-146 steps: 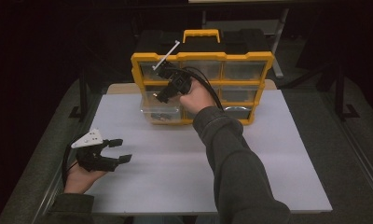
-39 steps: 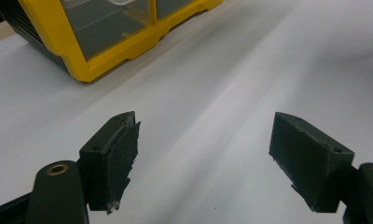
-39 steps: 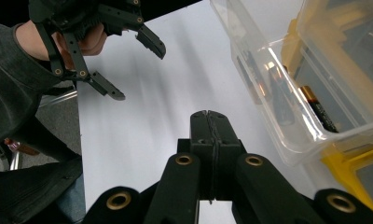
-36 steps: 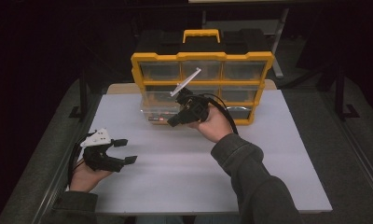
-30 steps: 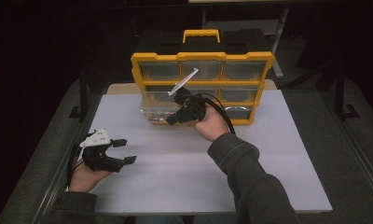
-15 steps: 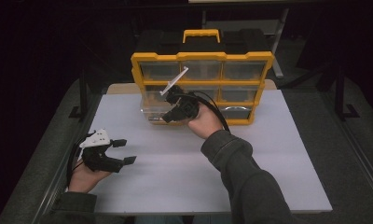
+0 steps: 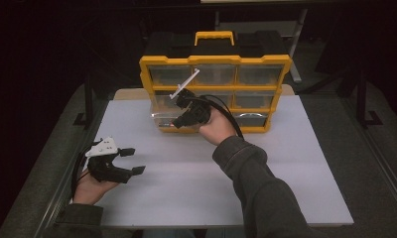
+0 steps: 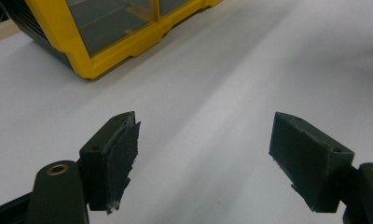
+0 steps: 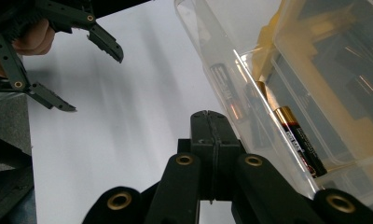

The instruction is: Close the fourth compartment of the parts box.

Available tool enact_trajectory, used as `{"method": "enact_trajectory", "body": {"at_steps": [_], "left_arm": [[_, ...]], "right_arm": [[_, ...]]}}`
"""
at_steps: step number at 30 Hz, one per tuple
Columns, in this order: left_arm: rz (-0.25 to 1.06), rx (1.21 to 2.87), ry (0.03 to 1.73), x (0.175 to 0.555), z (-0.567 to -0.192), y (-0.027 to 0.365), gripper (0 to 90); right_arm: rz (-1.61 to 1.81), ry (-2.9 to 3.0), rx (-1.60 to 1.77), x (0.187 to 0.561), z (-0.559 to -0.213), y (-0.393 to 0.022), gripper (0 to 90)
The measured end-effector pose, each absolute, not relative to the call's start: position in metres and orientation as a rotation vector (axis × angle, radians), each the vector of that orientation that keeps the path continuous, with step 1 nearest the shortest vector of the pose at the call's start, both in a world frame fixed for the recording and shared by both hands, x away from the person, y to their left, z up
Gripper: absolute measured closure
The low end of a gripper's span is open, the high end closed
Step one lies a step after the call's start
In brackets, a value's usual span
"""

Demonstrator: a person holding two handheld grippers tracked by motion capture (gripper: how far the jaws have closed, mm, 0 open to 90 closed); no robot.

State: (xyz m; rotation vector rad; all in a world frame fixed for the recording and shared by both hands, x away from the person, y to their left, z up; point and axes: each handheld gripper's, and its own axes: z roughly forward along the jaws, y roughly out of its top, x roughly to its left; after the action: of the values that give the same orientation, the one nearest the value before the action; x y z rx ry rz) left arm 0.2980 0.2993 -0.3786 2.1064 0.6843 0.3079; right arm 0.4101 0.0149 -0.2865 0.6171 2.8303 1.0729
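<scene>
Nearest, at about seven o'clock on the white tabletop (image 7: pixel 196 188), the left gripper (image 7: pixel 132 161) rests in the person's hand with its jaws spread wide and nothing between them; its own camera shows two blocky black pads (image 8: pixel 117 154), matte and a little frayed at the edges, over the smooth, faintly glossy surface. Farther in, toward twelve o'clock, the right gripper (image 7: pixel 179 121) sits at the front of a clear plastic drawer (image 7: pixel 162 119), its jaws pressed together with nothing pinched. The right gripper view has the closed black tips (image 9: pixel 208 122) just beside the drawer's thin translucent wall (image 9: pixel 222 70), and behind that wall lie cylindrical batteries (image 9: pixel 299 140), black with a coppery band. The drawer stands partly pulled out of the lowest row of the yellow organizer case (image 7: pixel 214 60), a boxy hard-plastic frame with see-through compartments and a black top handle. Judging by this, the drawer is partway out, or partway in; whether it is being opened or shut I cannot tell, and the batteries are untouched.
</scene>
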Motion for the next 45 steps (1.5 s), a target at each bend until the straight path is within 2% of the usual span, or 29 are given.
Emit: {"method": "enact_trajectory", "body": {"at_steps": [45], "left_arm": [[0.309,2.08,0.694,0.298,-0.377,0.3,23.5]], "right_arm": [[1.015,2.783,0.72,0.438,-0.282,0.019,89.1]]}}
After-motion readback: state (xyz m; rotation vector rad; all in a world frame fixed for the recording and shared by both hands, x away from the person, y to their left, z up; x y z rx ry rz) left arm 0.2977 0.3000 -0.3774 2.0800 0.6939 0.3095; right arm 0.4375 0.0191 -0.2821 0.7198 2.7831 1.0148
